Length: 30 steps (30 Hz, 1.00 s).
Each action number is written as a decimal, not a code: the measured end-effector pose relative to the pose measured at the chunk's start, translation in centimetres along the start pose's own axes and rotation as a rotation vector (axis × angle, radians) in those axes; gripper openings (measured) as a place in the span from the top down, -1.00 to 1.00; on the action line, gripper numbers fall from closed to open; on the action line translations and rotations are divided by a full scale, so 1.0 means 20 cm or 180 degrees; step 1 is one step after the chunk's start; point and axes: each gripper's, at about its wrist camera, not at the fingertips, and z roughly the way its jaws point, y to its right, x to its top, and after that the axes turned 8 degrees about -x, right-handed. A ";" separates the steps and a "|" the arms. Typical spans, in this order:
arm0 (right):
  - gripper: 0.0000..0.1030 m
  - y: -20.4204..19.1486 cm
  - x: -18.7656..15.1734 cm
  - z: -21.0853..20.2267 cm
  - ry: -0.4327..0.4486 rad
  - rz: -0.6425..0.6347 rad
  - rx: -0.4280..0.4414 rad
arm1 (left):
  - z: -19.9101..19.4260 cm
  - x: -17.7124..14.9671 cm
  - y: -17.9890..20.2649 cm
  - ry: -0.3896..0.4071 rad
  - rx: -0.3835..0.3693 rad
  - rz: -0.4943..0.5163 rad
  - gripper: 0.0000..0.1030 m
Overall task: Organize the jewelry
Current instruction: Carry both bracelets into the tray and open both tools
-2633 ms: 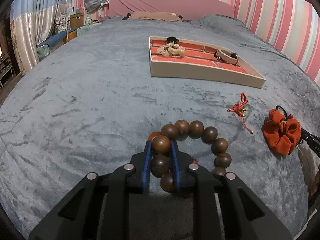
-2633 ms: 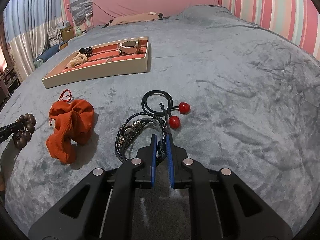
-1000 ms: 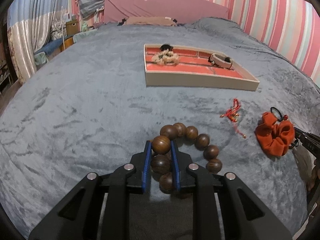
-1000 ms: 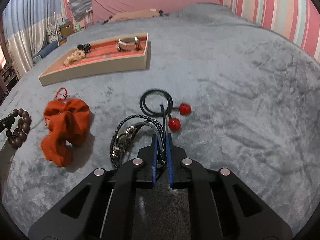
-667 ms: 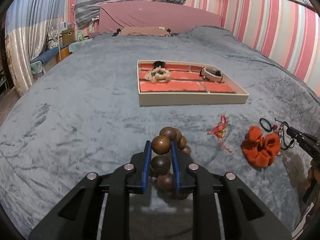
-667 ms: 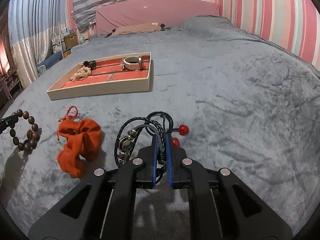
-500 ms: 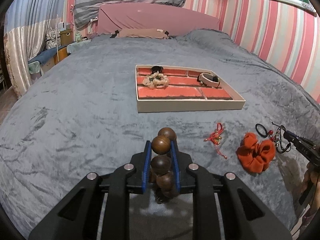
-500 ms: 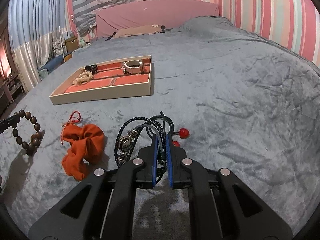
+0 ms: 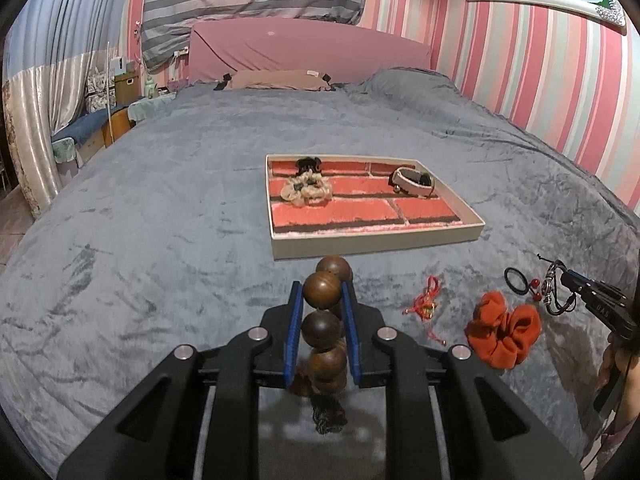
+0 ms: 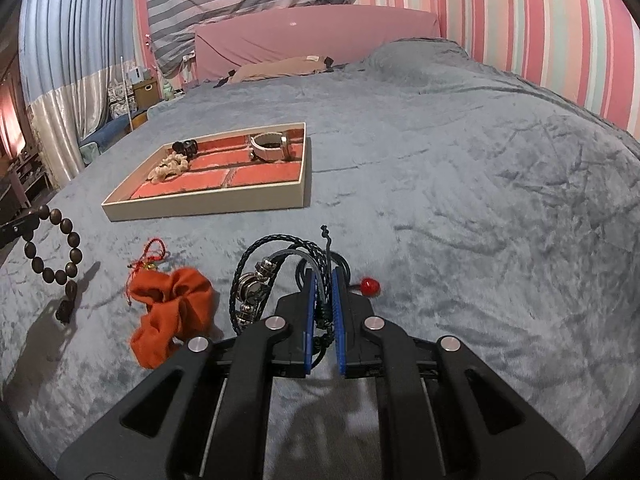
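My left gripper [image 9: 322,292] is shut on a brown wooden bead bracelet [image 9: 323,330] and holds it hanging above the grey bedspread; it also shows in the right wrist view [image 10: 54,248]. My right gripper [image 10: 321,276] is shut on a black braided cord bracelet [image 10: 256,280] with metal charms, lifted off the bed. A cream tray [image 9: 376,242] with a brick-pattern lining lies ahead, holding a beige scrunchie [image 9: 306,192], a black clip [image 9: 307,165] and a pale cuff bracelet [image 9: 412,179].
An orange scrunchie [image 10: 172,300], a red cord charm [image 10: 150,258] and a black hair tie with red beads [image 10: 370,286] lie on the bed [image 10: 480,200] in front of the tray [image 10: 208,202]. Pillows and a pink headboard [image 9: 308,50] lie far behind.
Both grippers have risen from the bed. The bead bracelet now hangs free from the left gripper, and the braided bracelet has come up off the hair tie with the right gripper.
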 end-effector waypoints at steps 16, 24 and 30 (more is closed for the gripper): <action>0.82 -0.20 0.46 0.25 0.0023 -0.0192 0.0134 | 0.28 0.39 0.07 0.0003 0.0071 0.0156 0.61; 0.82 -0.37 0.68 0.58 -0.0144 -0.0316 0.0096 | 0.68 0.61 -0.02 -0.0225 0.0078 -0.0154 0.61; 0.82 -0.44 0.74 0.83 -0.0357 -0.0365 0.0063 | 0.98 0.64 -0.15 -0.0471 0.0199 -0.0355 0.61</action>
